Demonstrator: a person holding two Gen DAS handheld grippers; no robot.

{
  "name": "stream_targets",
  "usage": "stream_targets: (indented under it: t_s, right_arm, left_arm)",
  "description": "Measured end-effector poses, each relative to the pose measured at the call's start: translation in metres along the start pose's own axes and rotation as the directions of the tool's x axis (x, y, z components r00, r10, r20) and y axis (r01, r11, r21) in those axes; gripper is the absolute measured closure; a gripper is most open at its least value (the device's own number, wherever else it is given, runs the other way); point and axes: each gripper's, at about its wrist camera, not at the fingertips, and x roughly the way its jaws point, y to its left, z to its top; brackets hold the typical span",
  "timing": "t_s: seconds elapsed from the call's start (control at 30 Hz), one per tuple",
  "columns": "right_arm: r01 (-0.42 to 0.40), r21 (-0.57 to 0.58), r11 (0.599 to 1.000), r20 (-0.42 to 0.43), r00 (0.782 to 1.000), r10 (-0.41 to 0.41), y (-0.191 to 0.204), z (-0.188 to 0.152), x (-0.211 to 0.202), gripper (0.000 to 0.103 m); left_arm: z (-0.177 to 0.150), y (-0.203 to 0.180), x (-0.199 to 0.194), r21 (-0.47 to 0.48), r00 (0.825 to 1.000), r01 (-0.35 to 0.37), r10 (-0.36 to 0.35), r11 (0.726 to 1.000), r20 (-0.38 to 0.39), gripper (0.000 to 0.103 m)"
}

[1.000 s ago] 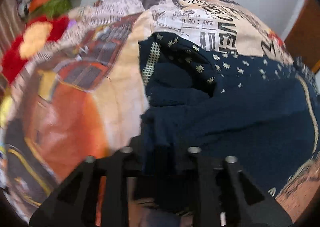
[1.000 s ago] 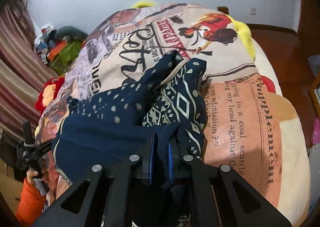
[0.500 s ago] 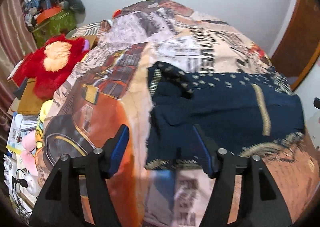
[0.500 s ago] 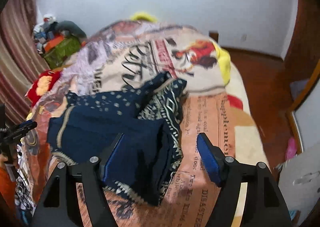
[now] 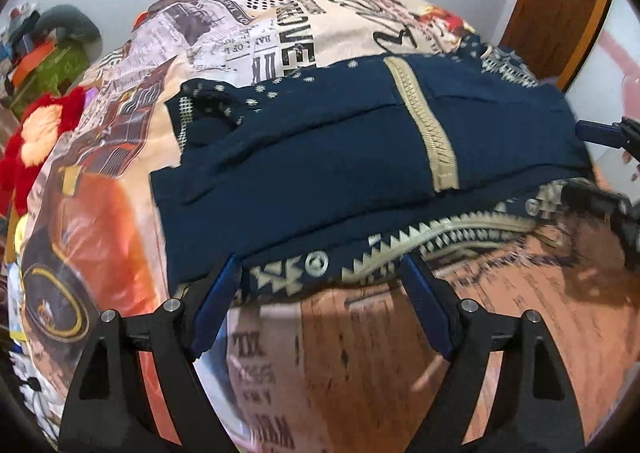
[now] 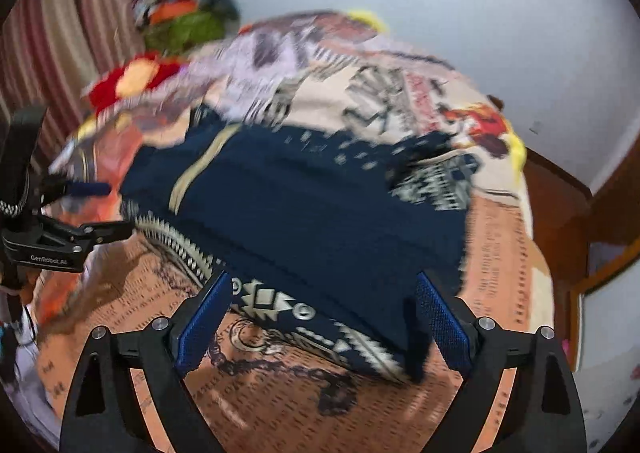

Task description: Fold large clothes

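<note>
A navy garment (image 5: 320,157) with a cream stripe and a patterned cream hem lies folded flat on the newspaper-print bedspread (image 5: 360,353). My left gripper (image 5: 320,273) hovers at the near hem, jaws opening, the pads clear of the cloth. The right gripper (image 5: 592,163) shows at the garment's right edge. In the right wrist view the garment (image 6: 320,205) is blurred. My right gripper (image 6: 322,285) stands over its near hem, jaws opening and gripping nothing. The left gripper (image 6: 100,209) is at the garment's left end.
A red plush toy (image 5: 40,133) and a green box (image 5: 52,65) of clutter sit beyond the bed's far left side. A wooden door (image 5: 560,5) stands at the back right. Striped curtains (image 6: 48,53) hang left; wood floor (image 6: 560,205) lies right of the bed.
Both grippers let go of the navy cloth, opened wide and drew back from it. The garment now lies flat, and each gripper shows in the other's view.
</note>
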Motion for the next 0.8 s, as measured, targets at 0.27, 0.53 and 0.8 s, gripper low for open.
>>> stream_targets:
  t_s: [0.27,0.53,0.8]
  right_arm:
    - [-0.042,-0.102,0.994,-0.170,0.985,0.024,0.019,0.016,0.056,0.011]
    - [-0.038,-0.083,0.996,-0.124,0.992,0.028,-0.011,0.049,0.063,0.011]
    - [0.001,-0.042,0.999,-0.057,0.998,-0.004,-0.048,0.093,0.070,0.011]
  left_arm:
    - [0.016,-0.001,0.024,0.082,1.000,-0.028,0.029,0.996,-0.011,0.013]
    - [0.038,0.026,0.015,0.102,1.000,-0.014,0.012,0.995,0.021,0.013]
    - [0.088,0.058,0.022,0.093,0.986,-0.152,0.145,0.984,0.078,0.013]
